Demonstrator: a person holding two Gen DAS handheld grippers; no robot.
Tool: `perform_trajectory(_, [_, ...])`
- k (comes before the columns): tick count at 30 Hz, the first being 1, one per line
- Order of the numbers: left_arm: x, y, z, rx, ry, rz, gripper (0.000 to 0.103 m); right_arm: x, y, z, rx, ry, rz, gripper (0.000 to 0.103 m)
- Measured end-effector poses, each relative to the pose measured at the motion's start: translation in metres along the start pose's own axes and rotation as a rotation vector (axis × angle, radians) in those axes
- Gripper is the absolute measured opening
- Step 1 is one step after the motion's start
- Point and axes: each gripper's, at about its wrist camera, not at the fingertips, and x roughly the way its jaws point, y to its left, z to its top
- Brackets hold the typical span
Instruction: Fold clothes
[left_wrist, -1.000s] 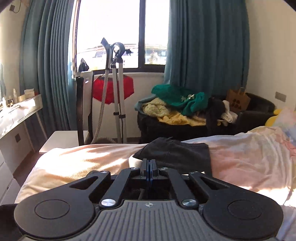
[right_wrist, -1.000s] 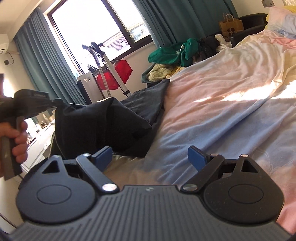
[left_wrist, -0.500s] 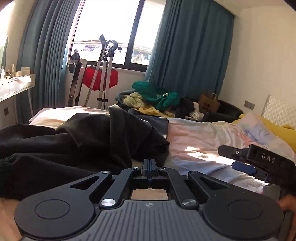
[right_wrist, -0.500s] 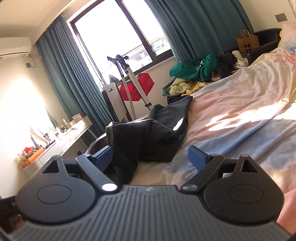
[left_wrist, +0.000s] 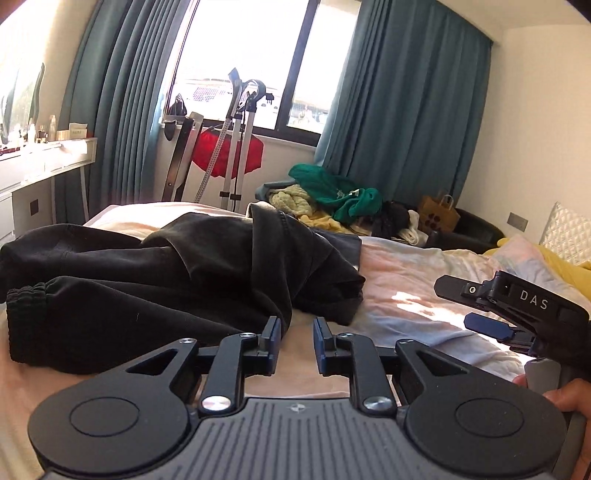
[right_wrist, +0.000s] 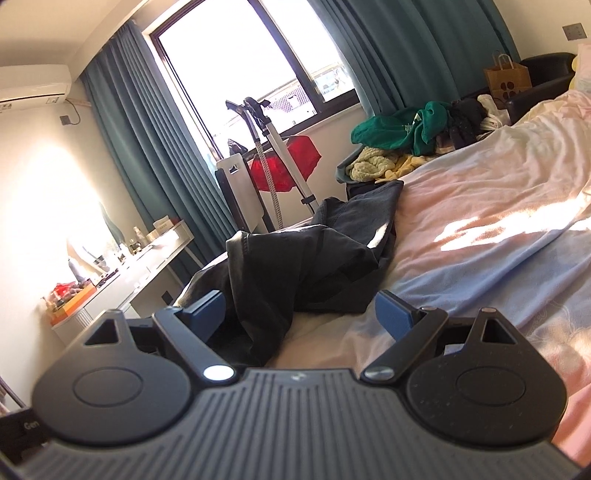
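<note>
Bed (left_wrist: 424, 291) sunlit, black garment (left_wrist: 166, 280) heaped. Left gripper (left_wrist: 297, 341) jaws just opening, empty; right gripper (right_wrist: 299, 314) wide open, empty. Spreading stage; next needs fresh edge grab.

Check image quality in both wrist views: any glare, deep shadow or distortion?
Left wrist: window blown out, curtains bowed by fisheye, black garment loses fold detail in shadow. Right wrist: glare washes the wall above the desk, sun patches burn the bedsheet.

Bed (left_wrist: 424, 280) w/ pastel sheet, crumpled black garment (left_wrist: 177, 280) directly on it.
</note>
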Motion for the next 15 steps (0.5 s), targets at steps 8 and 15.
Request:
perform_trajectory(8, [0.004,0.001,0.005,0.015,-0.017,0.068,0.076,0.077,0.012,0.058,-0.028,0.022,0.010,0.090])
perform_trajectory(15, [0.016,0.015,0.002,0.045,-0.048,0.094,0.086,0.226,0.011,0.108,-0.082,0.144,-0.102,0.090])
